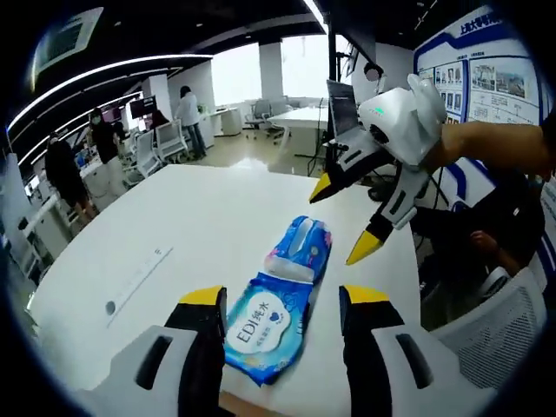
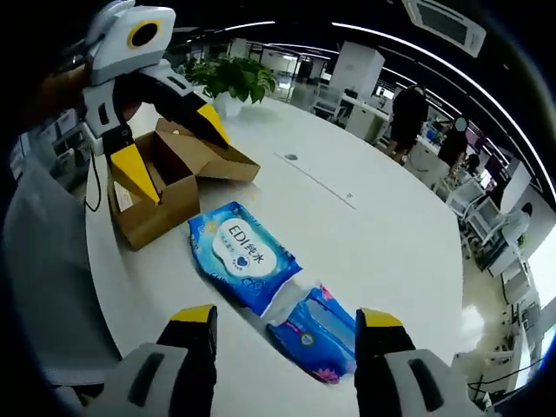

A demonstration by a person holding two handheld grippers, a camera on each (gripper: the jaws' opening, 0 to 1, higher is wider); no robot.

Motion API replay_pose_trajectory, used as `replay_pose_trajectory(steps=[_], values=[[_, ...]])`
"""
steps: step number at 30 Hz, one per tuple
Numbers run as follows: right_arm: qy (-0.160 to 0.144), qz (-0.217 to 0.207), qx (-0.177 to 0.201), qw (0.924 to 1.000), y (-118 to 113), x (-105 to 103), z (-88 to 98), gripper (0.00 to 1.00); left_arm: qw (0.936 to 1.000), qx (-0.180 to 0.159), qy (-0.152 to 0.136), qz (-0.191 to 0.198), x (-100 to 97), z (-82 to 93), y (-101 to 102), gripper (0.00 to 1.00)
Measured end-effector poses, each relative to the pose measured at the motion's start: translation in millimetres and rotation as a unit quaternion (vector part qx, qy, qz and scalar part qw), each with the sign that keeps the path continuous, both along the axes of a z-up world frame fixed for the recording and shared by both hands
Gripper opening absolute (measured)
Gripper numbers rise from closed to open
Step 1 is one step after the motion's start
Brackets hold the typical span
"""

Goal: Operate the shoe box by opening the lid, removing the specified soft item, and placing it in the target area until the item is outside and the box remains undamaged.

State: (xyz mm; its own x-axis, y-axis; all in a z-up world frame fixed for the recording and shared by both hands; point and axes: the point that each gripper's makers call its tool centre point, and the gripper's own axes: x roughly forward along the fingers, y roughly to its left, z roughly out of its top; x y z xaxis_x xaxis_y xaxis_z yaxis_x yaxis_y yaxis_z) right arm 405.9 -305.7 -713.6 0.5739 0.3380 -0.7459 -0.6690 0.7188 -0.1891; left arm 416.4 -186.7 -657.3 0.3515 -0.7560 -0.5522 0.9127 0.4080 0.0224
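In the left gripper view, the left tongs [image 1: 282, 304] are seen spread apart and empty, their yellow-tipped jaws rising on either side of a blue wet-wipe pack [image 1: 263, 328] lying flat on the white desk [image 1: 200, 217]. Just beyond it, touching end to end, a second, smaller blue pack with pink print [image 1: 301, 248] is laid. The right tongs [image 1: 352, 221] are held above the far right of the desk, jaws parted, nothing between them. People are seen standing in the office at far left.

In the right gripper view, the right tongs [image 2: 285, 323] are shown released and empty, framing the smaller pack [image 2: 317, 334] at near right. The larger pack [image 2: 243, 254] lies just beyond it, outside the open cardboard shoe box [image 2: 161, 187] at left, whose flaps are folded back. The left tongs [image 2: 174, 143] hover over the box, parted. A potted plant [image 2: 230, 80] stands at the far edge.

The packs are judged soft, fairly light and slippery in their plastic film. A squeeze across the narrow middle is advised, since flat ends may slide from the jaws.
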Motion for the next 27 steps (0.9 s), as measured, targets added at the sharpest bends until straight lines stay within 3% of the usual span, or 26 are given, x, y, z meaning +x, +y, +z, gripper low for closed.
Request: replay_pose_trajectory(steps=[6,19,27], values=[[0.012,0.008,0.012,0.9998,15,-9,-1.8,0.75,0.9991,-0.019,-0.015,0.034,-1.3,15.8,28,0.62],[0.005,-0.004,0.036,0.9993,38,-11,6.9,0.96,0.9944,-0.048,-0.022,0.091,-15.0,28.7,100,0.77],[0.01,0.007,0.056,0.9984,59,-14,9.7,0.98,0.9888,-0.079,-0.042,0.12,-26.3,38.7,138,0.88]])
